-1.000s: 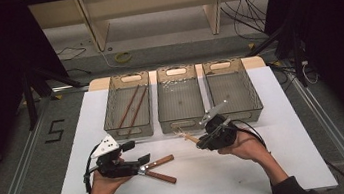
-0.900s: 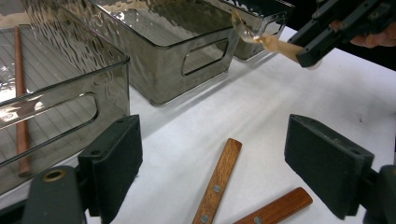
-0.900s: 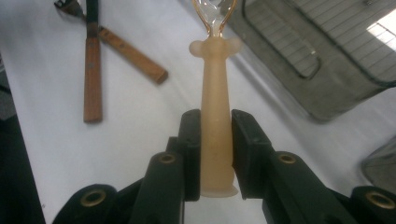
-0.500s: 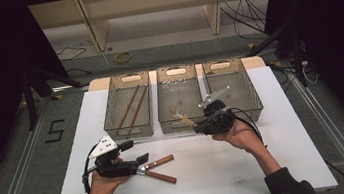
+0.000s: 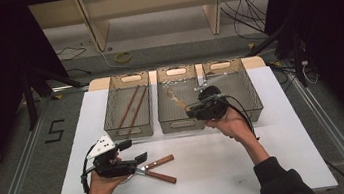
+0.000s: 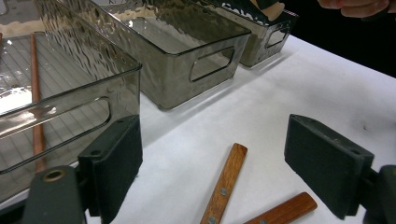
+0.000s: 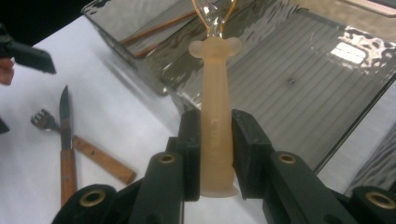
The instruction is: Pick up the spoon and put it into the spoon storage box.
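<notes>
My right gripper (image 5: 192,108) (image 7: 215,122) is shut on the pale, translucent handle of a wire-looped tool (image 7: 215,93) (image 5: 176,98). It holds the tool above the front of the middle bin (image 5: 181,124), wire end pointing over the bin's ribbed floor (image 7: 299,79). My left gripper (image 5: 134,151) (image 6: 219,156) rests open low over the white table. Between and just beyond its jaws lie a knife (image 7: 65,140) and a fork (image 7: 84,142). Both have wooden handles (image 6: 225,184) (image 5: 161,162).
Three smoky clear bins stand in a row at the back of the white table (image 5: 289,162). The left bin (image 5: 111,110) holds two brown chopsticks (image 5: 131,107). The right bin (image 5: 251,91) is beside my right hand. Dark floor and frame rails surround the table.
My right gripper has lifted and moved away from the person, carrying the pale-handled tool from the table up to the middle bin. The left gripper, knife and fork have stayed put.
</notes>
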